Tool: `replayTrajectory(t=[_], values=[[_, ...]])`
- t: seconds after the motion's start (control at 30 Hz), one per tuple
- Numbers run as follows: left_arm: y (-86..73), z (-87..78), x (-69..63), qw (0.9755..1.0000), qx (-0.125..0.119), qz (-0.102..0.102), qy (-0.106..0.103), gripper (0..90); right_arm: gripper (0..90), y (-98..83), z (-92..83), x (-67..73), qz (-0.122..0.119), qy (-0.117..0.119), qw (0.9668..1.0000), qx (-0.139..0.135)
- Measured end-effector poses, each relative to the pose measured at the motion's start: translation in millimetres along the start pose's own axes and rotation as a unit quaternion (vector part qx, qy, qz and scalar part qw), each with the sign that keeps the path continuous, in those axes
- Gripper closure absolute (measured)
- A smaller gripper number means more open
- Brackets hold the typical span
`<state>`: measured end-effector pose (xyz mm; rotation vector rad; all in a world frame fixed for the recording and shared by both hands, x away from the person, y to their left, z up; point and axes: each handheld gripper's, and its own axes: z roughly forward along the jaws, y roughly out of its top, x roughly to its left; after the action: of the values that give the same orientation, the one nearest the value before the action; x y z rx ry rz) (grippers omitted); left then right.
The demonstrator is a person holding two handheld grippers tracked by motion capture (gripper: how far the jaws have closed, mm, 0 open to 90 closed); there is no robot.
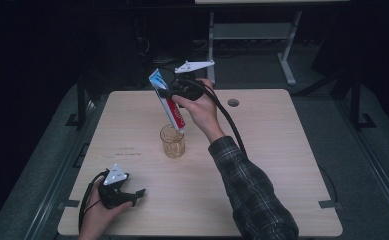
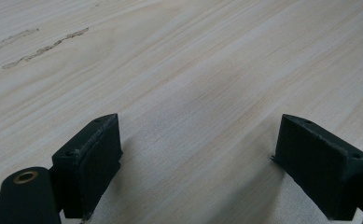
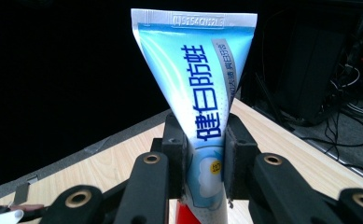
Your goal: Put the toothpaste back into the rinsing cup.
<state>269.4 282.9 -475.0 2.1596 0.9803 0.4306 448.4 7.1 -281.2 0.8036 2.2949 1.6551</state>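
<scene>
A toothpaste tube point(image 1: 168, 102), blue at its crimped end and red lower down, hangs tilted above the table with its cap end just over the rim of an amber glass cup point(image 1: 172, 141). My right gripper point(image 1: 169, 93) is shut on the tube's middle. In the right gripper view the two black pads point(image 3: 175, 151) press the tube point(image 3: 202, 93) from both sides, crimped end up. My left gripper point(image 1: 138, 193) rests on the table near the front left corner, and in the left gripper view it point(image 2: 195, 163) stands open over bare wood.
The light wooden table point(image 1: 282, 165) has a round cable hole point(image 1: 233, 102) near its far edge. A white desk frame point(image 1: 252, 35) stands on the dark floor behind it. Cables trail from both grippers.
</scene>
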Motion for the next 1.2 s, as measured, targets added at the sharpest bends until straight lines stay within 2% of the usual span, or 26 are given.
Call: replayTrajectory(t=[0.67, 1.2], values=[[0.1, 0.0, -0.1, 1.0, 0.001, 0.003, -0.004, 13.1, 73.2, -5.2, 16.1, -0.4, 0.003, 0.007, 1.0, -0.003], [0.2, 0.1, -0.4, 1.0, 0.001, 0.003, -0.004, 13.1, 72.9, -23.1, 19.4, -7.1, 0.013, 0.012, 0.9998, 0.002]])
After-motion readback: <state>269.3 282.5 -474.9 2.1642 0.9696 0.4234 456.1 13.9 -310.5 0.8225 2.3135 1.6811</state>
